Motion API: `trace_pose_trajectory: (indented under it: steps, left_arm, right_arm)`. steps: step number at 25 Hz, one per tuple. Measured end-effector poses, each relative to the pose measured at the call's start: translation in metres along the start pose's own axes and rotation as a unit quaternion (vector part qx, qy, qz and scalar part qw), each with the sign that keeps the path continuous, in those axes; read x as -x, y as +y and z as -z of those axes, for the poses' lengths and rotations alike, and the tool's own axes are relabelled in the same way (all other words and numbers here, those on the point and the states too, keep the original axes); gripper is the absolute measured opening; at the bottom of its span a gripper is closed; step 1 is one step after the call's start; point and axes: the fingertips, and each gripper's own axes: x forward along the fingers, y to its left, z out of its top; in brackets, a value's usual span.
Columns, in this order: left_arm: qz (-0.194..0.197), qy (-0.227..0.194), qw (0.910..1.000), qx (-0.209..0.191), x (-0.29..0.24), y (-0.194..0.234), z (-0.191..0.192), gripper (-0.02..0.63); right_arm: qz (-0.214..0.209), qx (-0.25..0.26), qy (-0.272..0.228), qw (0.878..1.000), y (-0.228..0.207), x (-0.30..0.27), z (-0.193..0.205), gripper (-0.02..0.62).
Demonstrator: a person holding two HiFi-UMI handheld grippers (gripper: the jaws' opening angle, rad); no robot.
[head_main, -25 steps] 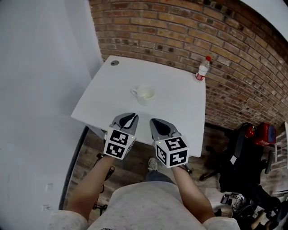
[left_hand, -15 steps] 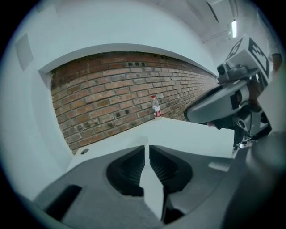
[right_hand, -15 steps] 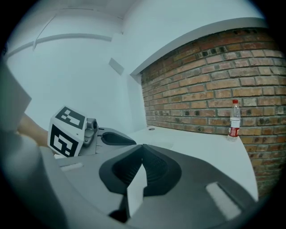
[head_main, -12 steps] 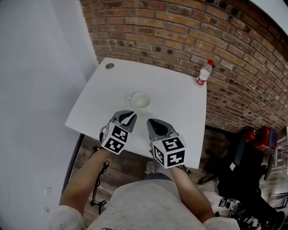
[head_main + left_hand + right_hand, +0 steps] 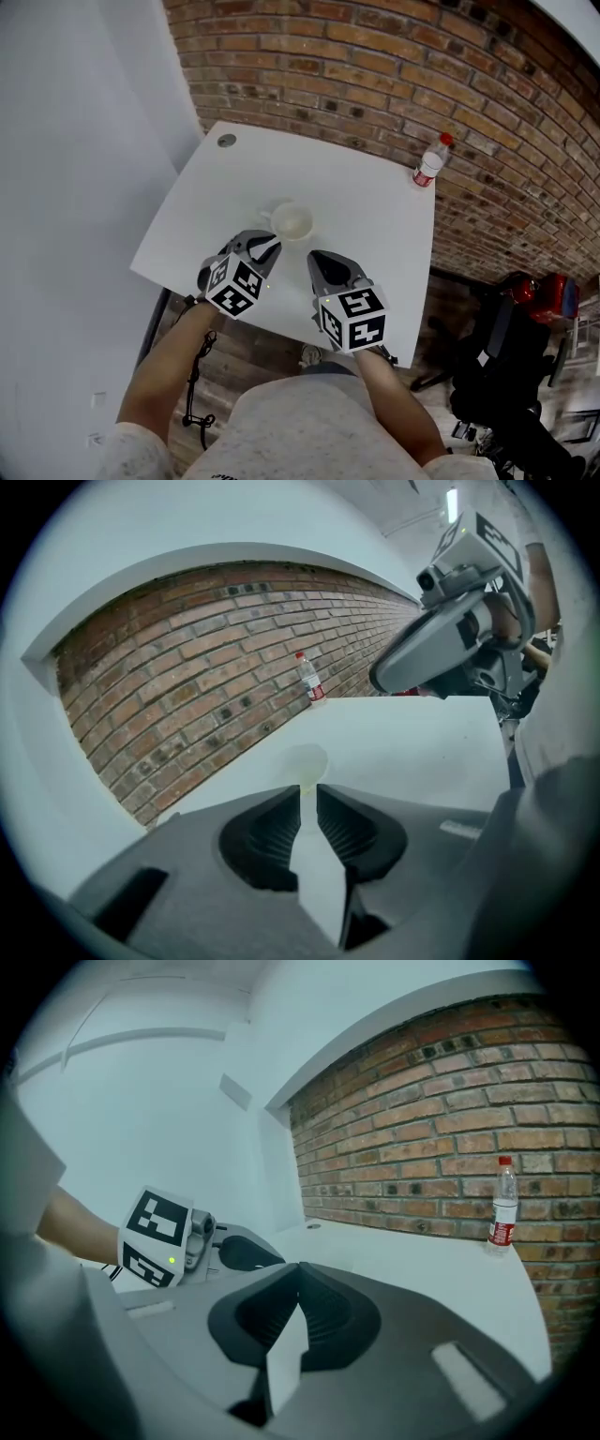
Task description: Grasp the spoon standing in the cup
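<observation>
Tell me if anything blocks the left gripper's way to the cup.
Nothing visible does: only white table lies between the left gripper and the cup, which shows straight ahead past its slightly parted jaws.

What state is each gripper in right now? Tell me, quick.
Left gripper: open a little, nothing between the jaws; the cup stands ahead of them.
Right gripper: shut, empty.
</observation>
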Motion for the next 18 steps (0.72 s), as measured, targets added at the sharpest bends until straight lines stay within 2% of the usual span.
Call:
trace_pose_trajectory:
  steps: [9, 13, 18]
  left_arm:
    - [0.034, 0.019, 0.9961, -0.079, -0.017, 0.001, 0.001, 0.067]
    - [0.047, 0.032, 0.9912, -0.120, -0.023, -0.001, 0.004, 0.055]
    - [0.057, 0.037, 0.9895, -0.127, -0.024, -0.002, 0.004, 0.029]
  right_arm:
    - [0.002, -0.006, 0.005, 1.000, -0.015, -0.014, -0.003, 0.006]
    - [0.006, -0.009, 0.012, 1.000, -0.018, -0.018, 0.001, 0.006]
    - [0.011, -0.013, 0.015, 1.000, -0.025, -0.019, 0.004, 0.006]
